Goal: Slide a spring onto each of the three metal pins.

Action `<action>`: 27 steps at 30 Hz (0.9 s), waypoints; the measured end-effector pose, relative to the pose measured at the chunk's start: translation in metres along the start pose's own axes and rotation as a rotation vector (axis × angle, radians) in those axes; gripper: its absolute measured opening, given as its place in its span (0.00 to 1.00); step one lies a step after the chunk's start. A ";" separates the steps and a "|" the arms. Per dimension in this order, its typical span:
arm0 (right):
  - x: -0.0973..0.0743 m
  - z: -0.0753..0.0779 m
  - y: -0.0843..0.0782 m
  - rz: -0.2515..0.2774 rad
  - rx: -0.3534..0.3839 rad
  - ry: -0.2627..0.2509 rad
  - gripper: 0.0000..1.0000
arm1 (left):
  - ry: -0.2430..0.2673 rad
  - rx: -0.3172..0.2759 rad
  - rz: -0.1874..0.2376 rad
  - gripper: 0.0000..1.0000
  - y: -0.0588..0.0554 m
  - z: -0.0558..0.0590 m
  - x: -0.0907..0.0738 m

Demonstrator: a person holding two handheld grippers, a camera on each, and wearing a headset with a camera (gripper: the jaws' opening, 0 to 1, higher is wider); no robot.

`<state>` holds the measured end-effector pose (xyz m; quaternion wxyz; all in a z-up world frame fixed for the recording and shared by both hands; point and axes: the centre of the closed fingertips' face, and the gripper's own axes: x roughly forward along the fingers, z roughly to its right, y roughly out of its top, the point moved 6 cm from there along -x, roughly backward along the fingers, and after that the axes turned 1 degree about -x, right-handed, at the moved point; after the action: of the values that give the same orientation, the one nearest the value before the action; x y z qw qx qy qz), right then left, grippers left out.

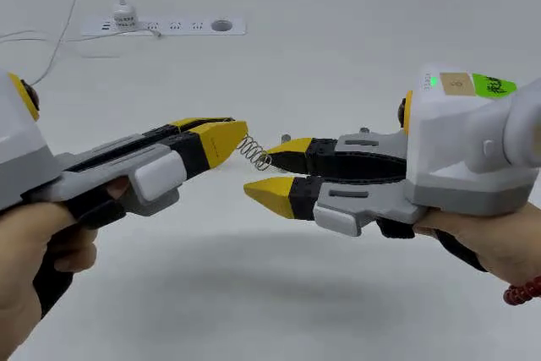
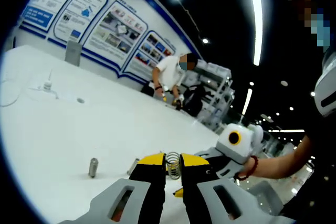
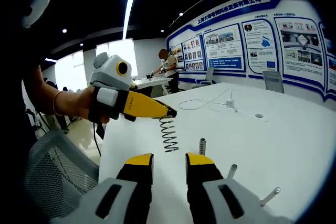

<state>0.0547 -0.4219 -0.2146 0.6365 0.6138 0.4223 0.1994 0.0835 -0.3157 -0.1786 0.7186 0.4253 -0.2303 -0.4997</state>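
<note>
1. Head view: the left gripper [image 1: 242,131] is pinching one end of a thin silver coil spring [image 1: 254,152] between closed jaws, so the rest is sticking out free for threading. The right gripper [image 1: 262,168], just right of the spring, is holding its jaws apart, probably to steady the free end above the white tabletop [image 1: 254,293].
2. Left gripper view: its jaws are clamping the spring; grey metal pins [image 2: 93,167] are standing beyond, left of the spring.
3. Right gripper view: its jaws are gaping, gripping nothing. The spring is dangling near the pins, which are waiting to its right.
</note>
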 end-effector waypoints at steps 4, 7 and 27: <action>-0.003 0.003 -0.004 -0.023 0.013 -0.024 0.32 | 0.026 0.078 -0.014 0.10 0.006 0.001 0.003; -0.005 0.006 -0.007 -0.043 0.027 -0.047 0.40 | 0.050 0.147 -0.034 0.10 0.009 0.002 0.006; -0.033 0.013 -0.022 -0.103 0.086 -0.166 0.57 | 0.115 0.372 -0.089 0.10 0.018 0.005 0.035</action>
<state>0.0402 -0.4594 -0.2275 0.6517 0.6325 0.4073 0.0967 0.1033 -0.3470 -0.1641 0.6169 0.5883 -0.2580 -0.4547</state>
